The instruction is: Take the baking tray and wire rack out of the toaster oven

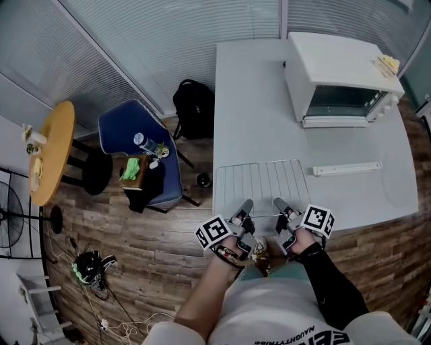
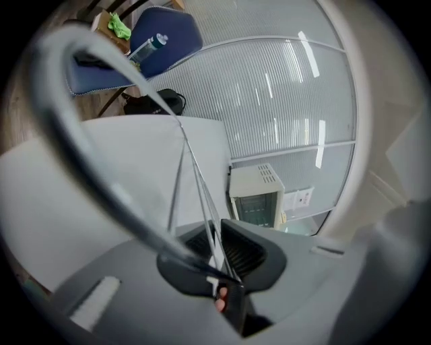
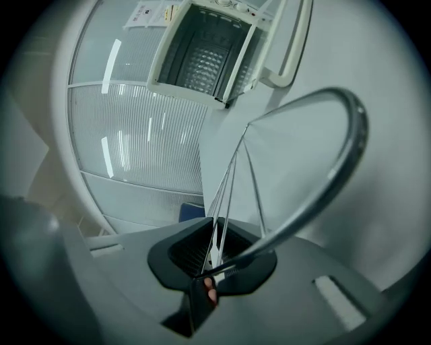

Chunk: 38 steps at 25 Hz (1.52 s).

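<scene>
Pinching the near rim wire of the wire rack (image 1: 262, 180): left gripper (image 2: 217, 266), jaws pressed together on it; right gripper (image 3: 214, 259), likewise clamped on the same rim, just beside the left.

Rack: out of the oven, lying level over the near part of the grey table (image 1: 256, 101); whether it rests on the top yet cannot be told.

Toaster oven (image 1: 337, 67): white, at the table's far side, well apart from the rack, door down.

Baking tray: not seen outside the oven; judged not yet taken out, so about half the task remains.

Writing: square black-and-white markers on both gripper cubes; a paper notice (image 3: 145, 13) behind the oven, too small to read; shirt print cut off at the frame edge, not read with confidence.
</scene>
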Motion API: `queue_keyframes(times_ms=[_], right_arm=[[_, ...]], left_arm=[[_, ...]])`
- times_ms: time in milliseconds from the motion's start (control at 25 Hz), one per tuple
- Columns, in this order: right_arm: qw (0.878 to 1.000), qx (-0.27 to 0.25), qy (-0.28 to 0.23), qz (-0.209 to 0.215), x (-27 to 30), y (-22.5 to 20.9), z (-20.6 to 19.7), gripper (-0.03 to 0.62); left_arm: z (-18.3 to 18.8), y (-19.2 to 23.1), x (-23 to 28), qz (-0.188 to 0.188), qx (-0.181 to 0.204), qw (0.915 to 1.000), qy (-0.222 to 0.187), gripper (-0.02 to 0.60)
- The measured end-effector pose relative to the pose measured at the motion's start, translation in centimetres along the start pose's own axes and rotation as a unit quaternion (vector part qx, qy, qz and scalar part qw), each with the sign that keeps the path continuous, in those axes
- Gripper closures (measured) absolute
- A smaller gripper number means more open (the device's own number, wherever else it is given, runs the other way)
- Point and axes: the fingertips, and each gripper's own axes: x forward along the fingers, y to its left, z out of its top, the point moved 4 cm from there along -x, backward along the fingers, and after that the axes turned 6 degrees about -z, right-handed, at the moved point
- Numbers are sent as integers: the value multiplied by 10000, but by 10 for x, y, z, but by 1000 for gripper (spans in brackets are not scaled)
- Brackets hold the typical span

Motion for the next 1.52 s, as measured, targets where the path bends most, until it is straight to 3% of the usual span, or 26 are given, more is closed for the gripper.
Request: queue_keyframes(times_ms=[560,1000,1120,1280,1360,1520], right_arm=[[9987,417,-280,24,10,-3,2,594],[9970,460,-618,30,9,-10,15,594],[9961,481,-727,116,8,-8,19,594],[9949,502,-863,168,8,-6,24,594],[9950,485,-863,155,9,-8,24,594],[9959,466,-776,94,9,-10,22,594]], left_arm=[[-7,4,-6,-17,-239,9997,-79,522],[-46,8,-12,-215,-589,9977,258,459],[-55,9,-17,-229,-510,9974,464,393],[-65,9,-21,-272,-498,9968,559,397],[-69,6,-18,-385,-574,9960,562,460],[-69,0,-12,-592,-680,9945,535,476]])
